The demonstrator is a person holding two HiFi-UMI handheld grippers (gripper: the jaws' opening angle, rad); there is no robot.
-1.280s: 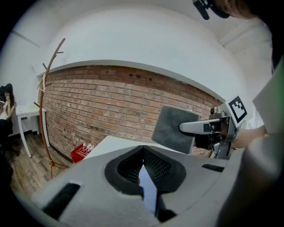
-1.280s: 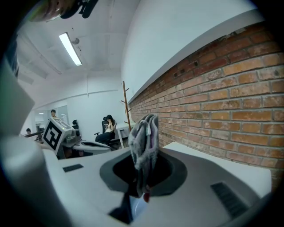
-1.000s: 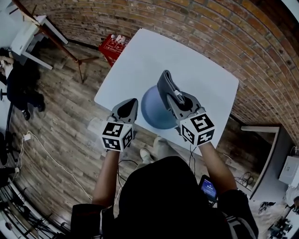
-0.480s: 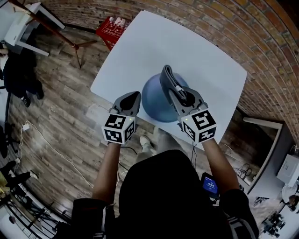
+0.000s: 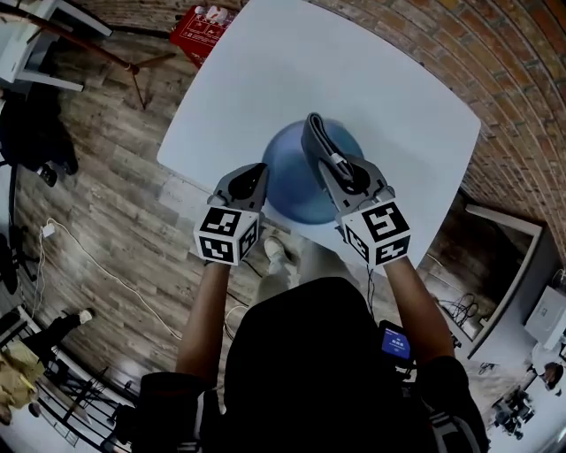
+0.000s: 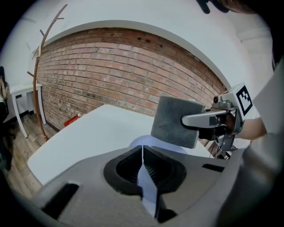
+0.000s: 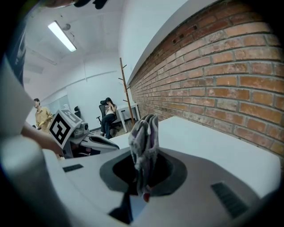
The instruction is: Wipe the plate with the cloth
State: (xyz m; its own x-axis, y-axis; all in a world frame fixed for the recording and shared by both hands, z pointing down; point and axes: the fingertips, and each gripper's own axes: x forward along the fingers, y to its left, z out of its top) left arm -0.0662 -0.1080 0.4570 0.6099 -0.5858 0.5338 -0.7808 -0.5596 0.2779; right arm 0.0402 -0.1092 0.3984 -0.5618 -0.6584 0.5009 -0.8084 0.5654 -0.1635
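A round blue plate (image 5: 296, 190) sits at the near edge of the white table (image 5: 265, 71). My left gripper (image 5: 258, 177) is shut on the plate's left rim; in the left gripper view a thin pale-blue edge of the plate (image 6: 145, 142) runs between the closed jaws of the left gripper (image 6: 142, 154). My right gripper (image 5: 340, 170) is shut on a folded grey cloth (image 5: 316, 140), which stands upright over the plate's right half. The cloth (image 7: 144, 131) sticks up out of the right gripper (image 7: 142, 165) in its own view. From the left gripper's side the cloth (image 6: 175, 122) looks like a flat grey square.
A brick wall (image 5: 495, 80) runs behind and to the right of the table. A red crate (image 5: 199, 22) and a wooden coat stand (image 5: 133, 66) are on the plank floor at the far left. A seated person (image 7: 108, 116) and a white desk are far off.
The left gripper has closed in on the plate's left rim. The right gripper and cloth keep their place over the plate. The head view has drifted, so the table sits higher in frame.
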